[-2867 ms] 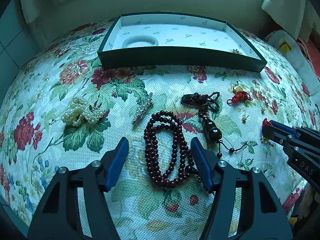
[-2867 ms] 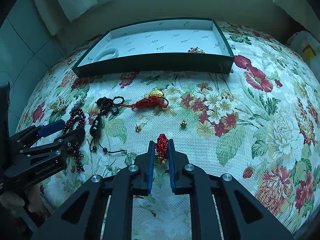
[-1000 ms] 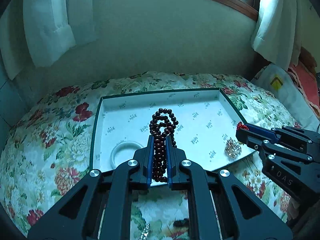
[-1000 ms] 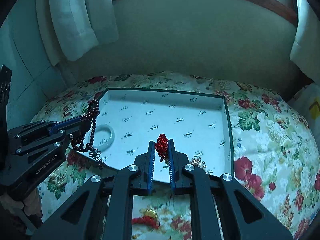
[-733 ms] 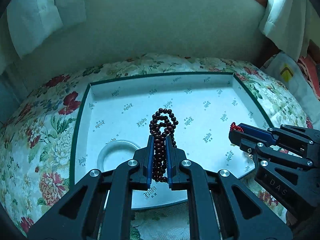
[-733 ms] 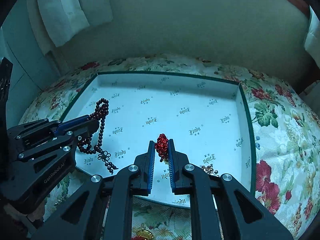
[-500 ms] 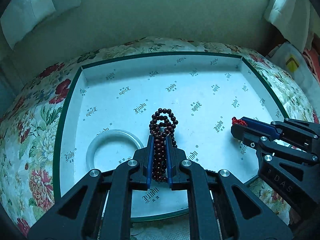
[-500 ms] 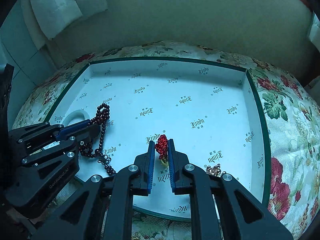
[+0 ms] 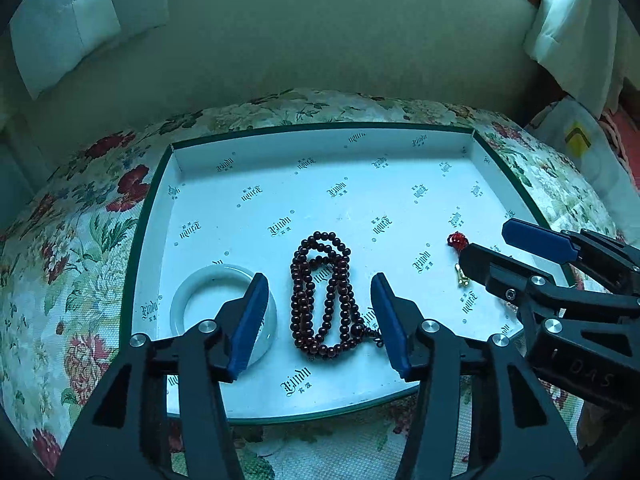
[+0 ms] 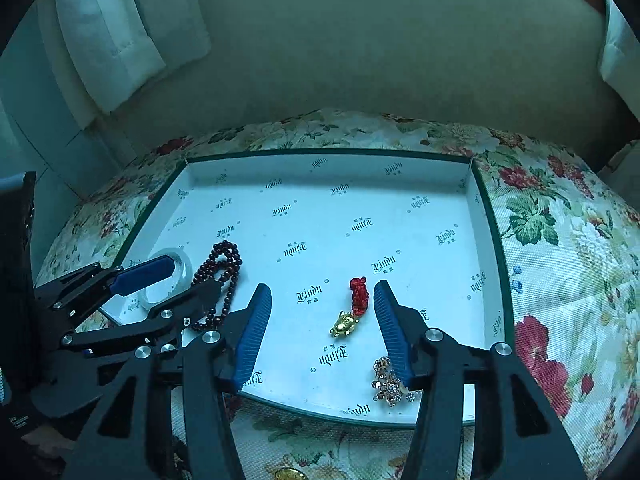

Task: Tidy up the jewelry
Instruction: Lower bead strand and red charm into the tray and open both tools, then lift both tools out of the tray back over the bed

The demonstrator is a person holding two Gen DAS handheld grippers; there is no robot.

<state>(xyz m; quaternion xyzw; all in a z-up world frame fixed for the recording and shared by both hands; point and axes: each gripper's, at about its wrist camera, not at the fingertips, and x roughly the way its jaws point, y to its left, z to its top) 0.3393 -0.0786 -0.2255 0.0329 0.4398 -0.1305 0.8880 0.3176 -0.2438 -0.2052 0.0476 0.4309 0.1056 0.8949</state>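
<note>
White bangle [image 9: 192,292] partly hidden behind left hand-held gripper [image 9: 318,316] finger.

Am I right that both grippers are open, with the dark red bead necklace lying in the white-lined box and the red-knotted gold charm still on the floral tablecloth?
Not quite: the red-knotted gold charm lies inside the white-lined box, as the right wrist view shows. The left gripper and right gripper are open, the dark red bead necklace boxed.
</note>
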